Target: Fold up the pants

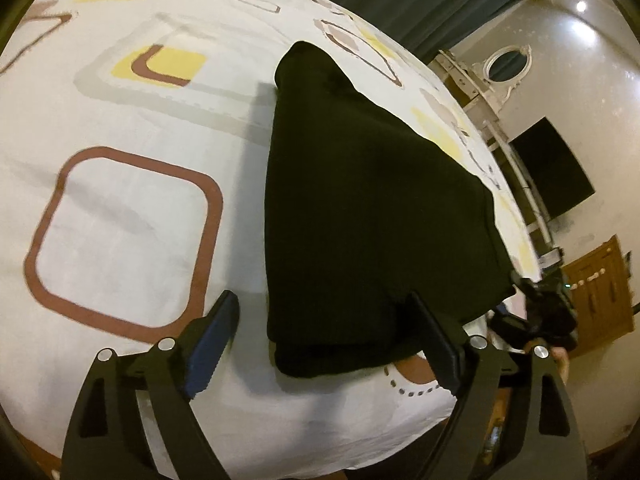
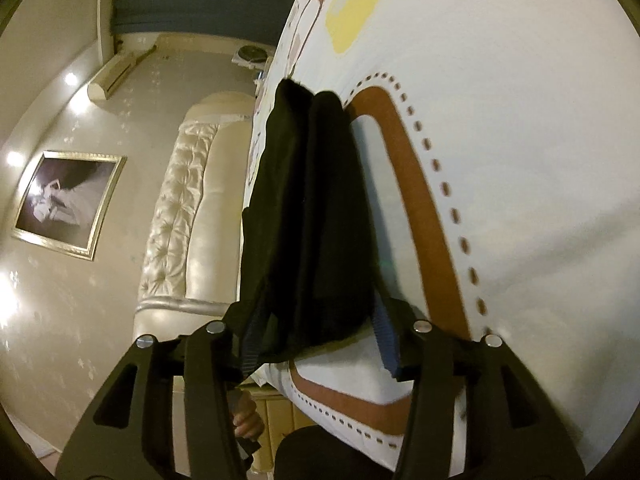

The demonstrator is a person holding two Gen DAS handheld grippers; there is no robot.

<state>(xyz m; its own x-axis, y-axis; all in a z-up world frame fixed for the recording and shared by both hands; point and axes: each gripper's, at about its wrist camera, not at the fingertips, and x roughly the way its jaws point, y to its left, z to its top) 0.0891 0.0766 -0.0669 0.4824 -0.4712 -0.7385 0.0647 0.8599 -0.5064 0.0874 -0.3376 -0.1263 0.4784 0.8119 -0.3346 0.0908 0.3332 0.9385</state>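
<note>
Left gripper (image 1: 324, 328): black jaws spread wide, blue ribbed pads clear of the cloth. Folded black pants (image 1: 360, 216), matte, wedge-shaped, lie between them on the patterned bedsheet (image 1: 120, 208). Right gripper (image 2: 316, 336) open around the pants' edge.

Bedspread mostly open; pants were the only obstacle.
Sheet (image 1: 120, 208) left of the folded black pants (image 1: 360, 208) lay bare; headboard (image 2: 188, 216) bounded the far side.
</note>
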